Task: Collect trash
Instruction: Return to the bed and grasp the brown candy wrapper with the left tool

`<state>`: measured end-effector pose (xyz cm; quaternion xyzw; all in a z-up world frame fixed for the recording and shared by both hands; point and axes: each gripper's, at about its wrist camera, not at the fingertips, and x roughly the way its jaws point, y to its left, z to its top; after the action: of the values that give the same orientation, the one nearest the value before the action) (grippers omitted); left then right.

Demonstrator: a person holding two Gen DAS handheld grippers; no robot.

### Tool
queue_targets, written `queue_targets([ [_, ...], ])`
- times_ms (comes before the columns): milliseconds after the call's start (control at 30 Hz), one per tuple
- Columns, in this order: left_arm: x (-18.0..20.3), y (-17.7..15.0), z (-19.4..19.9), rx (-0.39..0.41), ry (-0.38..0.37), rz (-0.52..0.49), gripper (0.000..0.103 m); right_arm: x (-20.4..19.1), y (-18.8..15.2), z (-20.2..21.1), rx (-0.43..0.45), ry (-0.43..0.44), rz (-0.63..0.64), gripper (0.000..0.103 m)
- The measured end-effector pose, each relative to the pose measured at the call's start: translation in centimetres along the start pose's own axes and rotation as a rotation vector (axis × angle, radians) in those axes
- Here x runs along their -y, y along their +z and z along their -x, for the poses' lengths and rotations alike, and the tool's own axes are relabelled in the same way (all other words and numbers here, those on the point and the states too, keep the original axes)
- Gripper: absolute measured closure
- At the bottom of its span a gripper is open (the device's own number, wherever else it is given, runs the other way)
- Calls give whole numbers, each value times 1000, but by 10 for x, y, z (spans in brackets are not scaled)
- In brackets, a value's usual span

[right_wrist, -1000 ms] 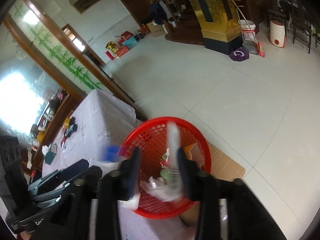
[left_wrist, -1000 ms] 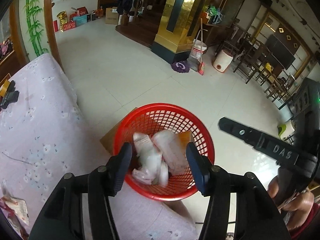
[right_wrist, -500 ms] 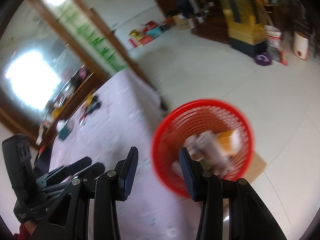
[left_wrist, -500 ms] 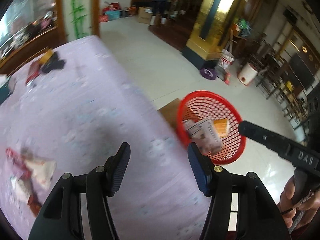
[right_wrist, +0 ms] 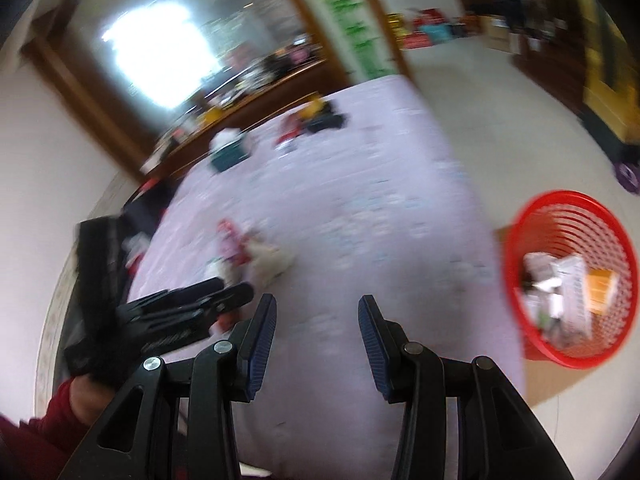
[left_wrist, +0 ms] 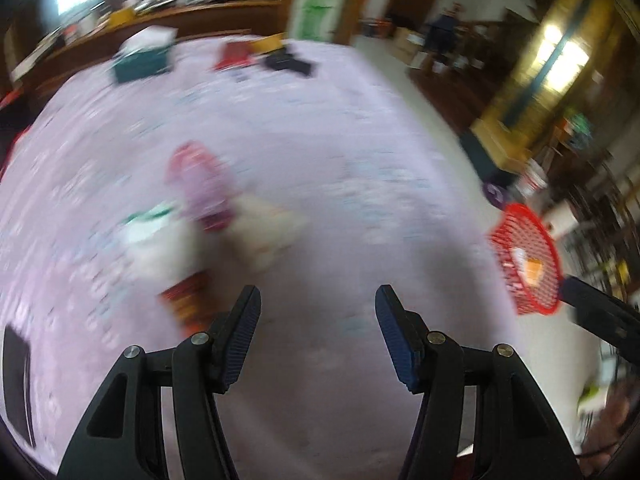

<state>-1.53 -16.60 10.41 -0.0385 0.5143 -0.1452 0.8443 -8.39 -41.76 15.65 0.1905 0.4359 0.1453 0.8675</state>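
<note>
A blurred pile of trash lies on the lilac tablecloth: a pink-red wrapper (left_wrist: 200,184), a cream packet (left_wrist: 264,232), a white-green packet (left_wrist: 156,240) and a red-orange wrapper (left_wrist: 186,300). My left gripper (left_wrist: 316,296) hovers just right of and in front of the pile, open and empty. My right gripper (right_wrist: 318,302) is open and empty over bare cloth, with the same pile (right_wrist: 248,256) ahead to its left and the left gripper (right_wrist: 236,288) beside it. The red mesh basket (right_wrist: 568,280) (left_wrist: 528,260) stands on the floor off the table's right edge, with several wrappers inside.
At the far end of the lilac flowered table (left_wrist: 360,160) sit a teal box (left_wrist: 140,64), a red item and a black item (left_wrist: 290,62). A black device (left_wrist: 16,380) lies at the near left edge. Cardboard (right_wrist: 552,380) lies under the basket. A gold pillar (left_wrist: 532,92) stands beyond on the tiled floor.
Both grippers have swung left from above the basket to over the table. The basket has slid to the right edge of both views, and the trash pile has come into view.
</note>
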Motion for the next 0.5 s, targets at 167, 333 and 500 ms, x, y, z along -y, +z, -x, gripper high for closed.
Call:
queue_targets([
  [167,-62,-12,-15,-38,78,144,45,-30,-7,-14,-33,49,77,56],
  [333,-87,-13,-40,-89,75,238,45,-26,-7,-18,-48,20,67,56],
  [500,-90,-13,-61,-122,79,236,47,-25,-6,-15,-53,1,75,56],
])
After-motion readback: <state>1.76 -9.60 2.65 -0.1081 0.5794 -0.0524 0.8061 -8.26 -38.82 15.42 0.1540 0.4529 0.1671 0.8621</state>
